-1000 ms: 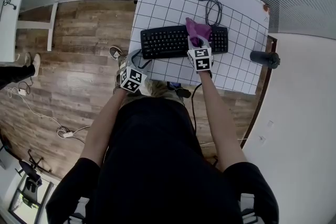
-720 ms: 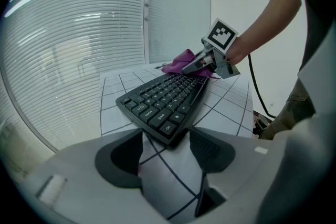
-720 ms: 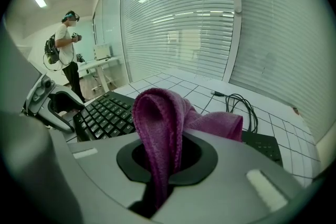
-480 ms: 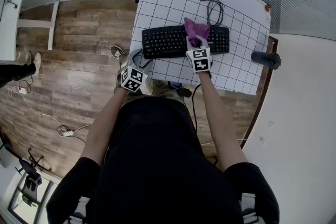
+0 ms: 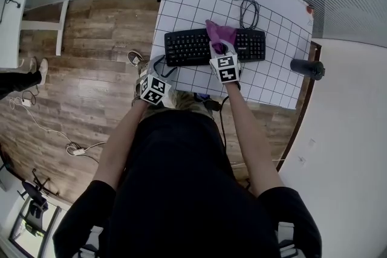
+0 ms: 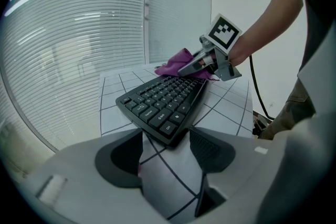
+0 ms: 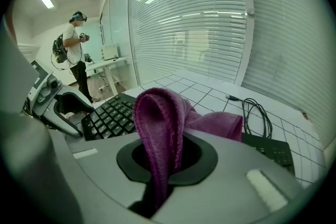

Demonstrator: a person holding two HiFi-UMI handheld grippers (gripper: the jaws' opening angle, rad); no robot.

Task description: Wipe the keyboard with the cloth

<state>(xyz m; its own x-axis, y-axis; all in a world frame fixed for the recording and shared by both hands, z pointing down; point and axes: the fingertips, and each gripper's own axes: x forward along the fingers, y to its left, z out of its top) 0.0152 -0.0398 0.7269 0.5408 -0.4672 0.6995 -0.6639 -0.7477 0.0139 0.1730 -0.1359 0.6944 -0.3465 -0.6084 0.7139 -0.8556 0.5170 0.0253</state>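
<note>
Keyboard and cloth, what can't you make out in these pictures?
- Keys beneath the cloth: head view, covered by it and the right gripper.
- Keyboard key legends: head view, too small.
- Dark cylinder on the right: head view, too small to identify.

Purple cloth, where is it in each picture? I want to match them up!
Head view: the purple cloth is upper middle, draped on the black keyboard just ahead of the right gripper.
Left gripper view: the purple cloth is centre top, at the keyboard's far end.
Right gripper view: the purple cloth is in the middle, pinched between the jaws.
Shared landmark: the black keyboard.
</note>
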